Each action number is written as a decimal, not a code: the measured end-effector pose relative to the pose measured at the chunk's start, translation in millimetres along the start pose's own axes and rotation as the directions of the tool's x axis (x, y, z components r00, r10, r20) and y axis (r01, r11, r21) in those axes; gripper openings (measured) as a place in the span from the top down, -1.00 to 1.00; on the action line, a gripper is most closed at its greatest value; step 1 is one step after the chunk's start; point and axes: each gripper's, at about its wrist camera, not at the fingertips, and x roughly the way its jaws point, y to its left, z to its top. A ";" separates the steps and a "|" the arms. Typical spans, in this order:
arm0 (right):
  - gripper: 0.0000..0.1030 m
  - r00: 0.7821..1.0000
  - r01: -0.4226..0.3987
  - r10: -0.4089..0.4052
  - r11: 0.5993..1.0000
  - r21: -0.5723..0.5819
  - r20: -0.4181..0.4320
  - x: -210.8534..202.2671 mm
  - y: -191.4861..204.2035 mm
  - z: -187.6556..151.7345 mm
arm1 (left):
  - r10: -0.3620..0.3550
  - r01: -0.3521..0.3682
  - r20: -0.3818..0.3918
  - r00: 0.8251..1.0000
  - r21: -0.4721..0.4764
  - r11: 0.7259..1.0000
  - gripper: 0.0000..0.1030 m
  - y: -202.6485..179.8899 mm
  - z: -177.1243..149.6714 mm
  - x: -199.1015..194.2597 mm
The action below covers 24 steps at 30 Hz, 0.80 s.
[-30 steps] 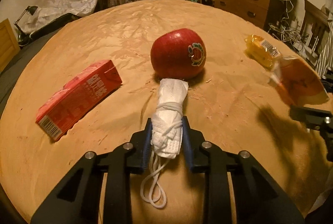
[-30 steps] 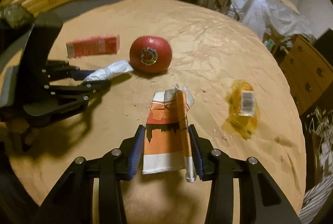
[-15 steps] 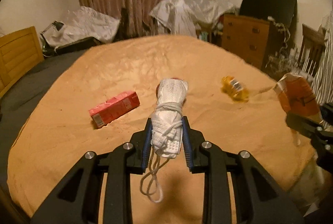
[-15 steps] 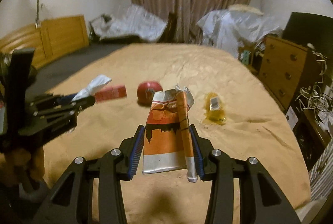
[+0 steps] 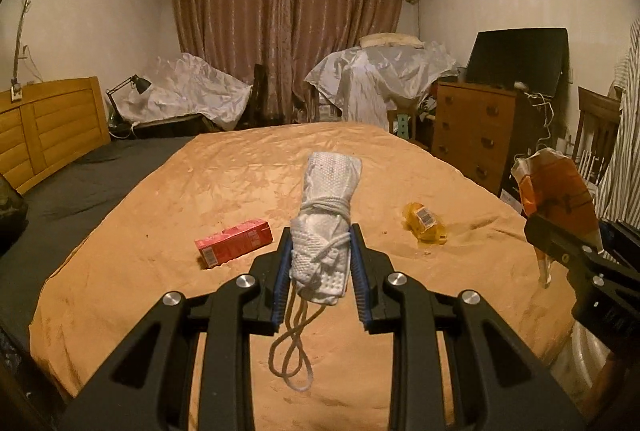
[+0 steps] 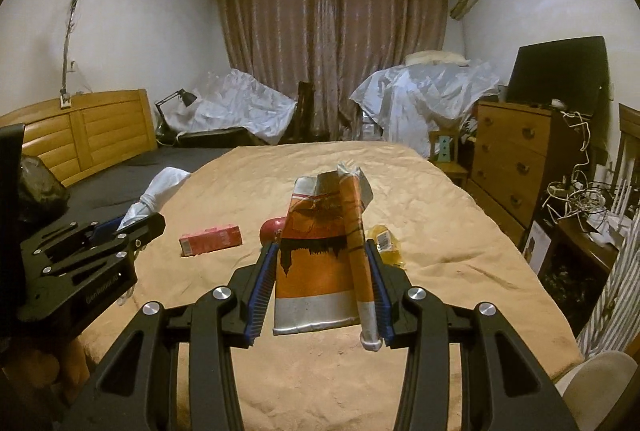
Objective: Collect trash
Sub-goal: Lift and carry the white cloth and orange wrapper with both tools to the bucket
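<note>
**Both grippers hold trash above the bed**

The left gripper (image 5: 320, 271) is clamped on a rolled white mask (image 5: 324, 231). The mask's long axis runs forward along the fingers (image 5: 282, 283), its wide end pointing away from the camera toward the curtain. Its near end sits between the blue pads, and a loop of cord (image 5: 292, 347) hangs down below them.

The right gripper (image 6: 322, 291) is clamped on a flattened orange wrapper (image 6: 320, 251). It too lies lengthwise between the fingers (image 6: 262, 287), torn top pointing away, silver bottom edge toward the camera. A rolled fold runs along its right side against the right finger.

Both items are held in the air over the bed (image 5: 200, 183). On the tan cover lie a red carton (image 5: 234, 242), long axis across the view, and a yellow wrapper (image 5: 424, 227). An apple (image 6: 272, 229) shows partly behind the orange wrapper, between the two.
</note>
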 end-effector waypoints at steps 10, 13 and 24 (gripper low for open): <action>0.14 1.000 0.002 -0.002 1.000 0.013 0.004 -7.2 -7.0 4.0 | -0.014 0.014 0.000 1.000 0.018 1.000 0.50 -9.6 1.3 -6.4; 0.13 1.000 0.019 -0.019 1.000 0.015 0.005 -16.8 -12.9 9.3 | -0.042 0.042 0.003 0.999 0.030 0.999 0.50 -22.9 6.2 -8.3; 0.13 0.980 0.197 -0.197 0.979 0.054 -0.020 -97.6 -108.0 14.1 | -0.238 0.240 -0.027 0.971 0.123 0.963 0.50 -113.3 8.2 -15.2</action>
